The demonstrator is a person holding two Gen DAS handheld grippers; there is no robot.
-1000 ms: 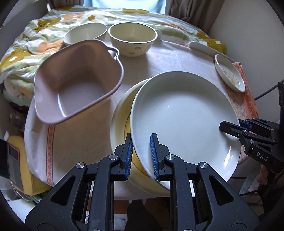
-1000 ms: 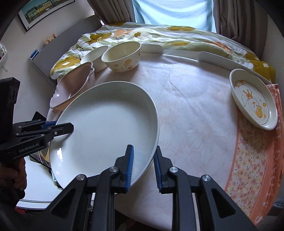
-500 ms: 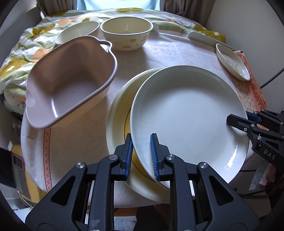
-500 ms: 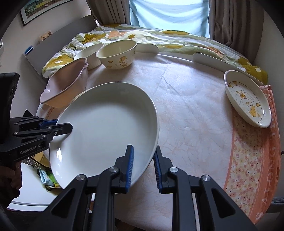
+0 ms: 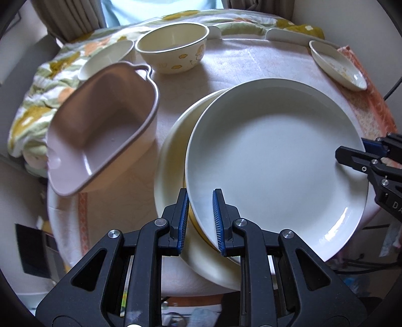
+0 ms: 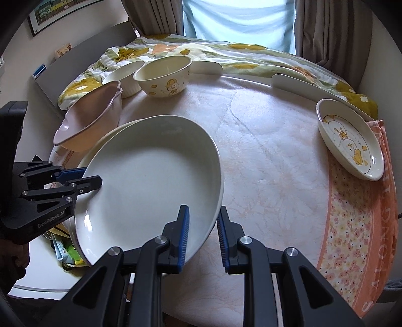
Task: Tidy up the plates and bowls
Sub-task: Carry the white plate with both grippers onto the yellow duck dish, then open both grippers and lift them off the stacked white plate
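Both grippers clamp one white plate (image 5: pixel 273 161): left gripper (image 5: pixel 200 221) on its near-left rim, right gripper (image 6: pixel 203 237) opposite. It sits tilted over a cream plate (image 5: pixel 170 161), perhaps touching, beside the pink dish (image 5: pixel 100 133).

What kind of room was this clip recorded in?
Most likely a living or bedroom corner of a home, not a kitchen. A round table with a cloth cover stands against a floral quilt, curtains frame a window behind it, and a framed picture hangs on the wall.
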